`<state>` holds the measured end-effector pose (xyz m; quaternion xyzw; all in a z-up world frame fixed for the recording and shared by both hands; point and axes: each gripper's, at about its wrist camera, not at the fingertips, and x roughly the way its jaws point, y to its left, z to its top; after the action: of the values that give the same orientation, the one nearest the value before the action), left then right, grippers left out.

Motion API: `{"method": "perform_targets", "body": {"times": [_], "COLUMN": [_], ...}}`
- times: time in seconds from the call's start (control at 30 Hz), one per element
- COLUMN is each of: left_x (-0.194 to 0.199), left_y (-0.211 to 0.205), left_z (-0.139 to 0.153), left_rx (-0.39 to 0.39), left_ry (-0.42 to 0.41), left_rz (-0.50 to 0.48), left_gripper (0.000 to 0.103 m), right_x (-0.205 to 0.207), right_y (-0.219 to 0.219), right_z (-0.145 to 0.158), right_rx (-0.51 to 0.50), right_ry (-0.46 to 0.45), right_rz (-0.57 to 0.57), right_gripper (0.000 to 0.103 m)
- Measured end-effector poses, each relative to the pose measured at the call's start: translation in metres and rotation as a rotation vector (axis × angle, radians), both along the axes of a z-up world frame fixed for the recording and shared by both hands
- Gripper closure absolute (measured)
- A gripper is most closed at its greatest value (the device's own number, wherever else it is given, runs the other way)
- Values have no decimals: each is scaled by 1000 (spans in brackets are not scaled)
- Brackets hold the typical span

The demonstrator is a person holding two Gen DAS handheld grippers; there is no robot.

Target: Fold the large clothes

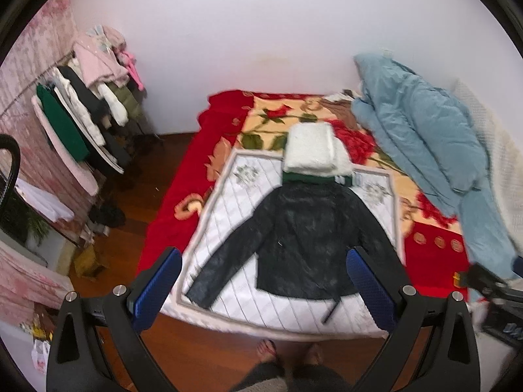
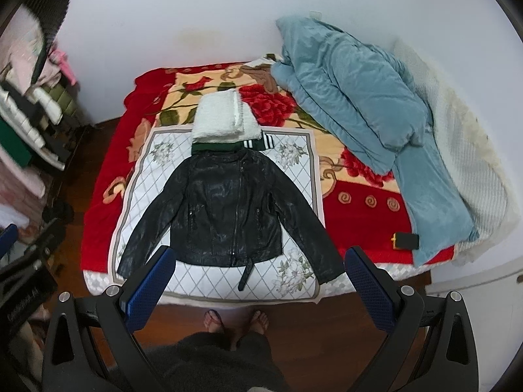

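A black jacket [image 2: 228, 209] lies flat, sleeves spread, on the bed [image 2: 362, 228]. Both the left hand-held gripper [image 1: 266, 290] and the right hand-held gripper [image 2: 258, 289] hover near it, spread and pinching nothing.

Glossy black leather jacket [image 2: 228, 209], fluffy white fleece [image 2: 219, 121], polished wood floor [image 2: 310, 330]

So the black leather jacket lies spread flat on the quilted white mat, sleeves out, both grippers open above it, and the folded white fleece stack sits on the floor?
Not quite. The folded white fleece stack sits on the bed, just beyond the collar of the black leather jacket, as the right wrist view shows. The rest holds: quilted white mat, left gripper and right gripper open.
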<state>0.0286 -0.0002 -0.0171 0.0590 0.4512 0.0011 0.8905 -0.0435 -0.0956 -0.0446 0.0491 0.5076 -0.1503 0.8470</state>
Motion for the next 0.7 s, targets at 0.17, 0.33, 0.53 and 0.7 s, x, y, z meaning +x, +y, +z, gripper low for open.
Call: {"method": "perform_targets", "body": {"times": [0.17, 0.33, 0.53, 0.7], "left_x": [54, 101, 135, 159], "left_y": [2, -9, -19, -28], "left_z": [-63, -145, -258, -364], "left_rx": [105, 212, 365, 454], "left_ry": [-12, 55, 163, 261], "left_rz": [0, 31, 62, 102], "left_gripper": [0, 0, 0, 0], "right_x": [28, 53, 87, 129], "right_y": [-46, -115, -180, -218], "right_z": [-65, -172, -346, -500], "right_rx": [57, 192, 360, 389], "right_ry": [57, 133, 288, 391], "right_rz": [-159, -314, -327, -323], "right_gripper": [0, 14, 14, 14]}}
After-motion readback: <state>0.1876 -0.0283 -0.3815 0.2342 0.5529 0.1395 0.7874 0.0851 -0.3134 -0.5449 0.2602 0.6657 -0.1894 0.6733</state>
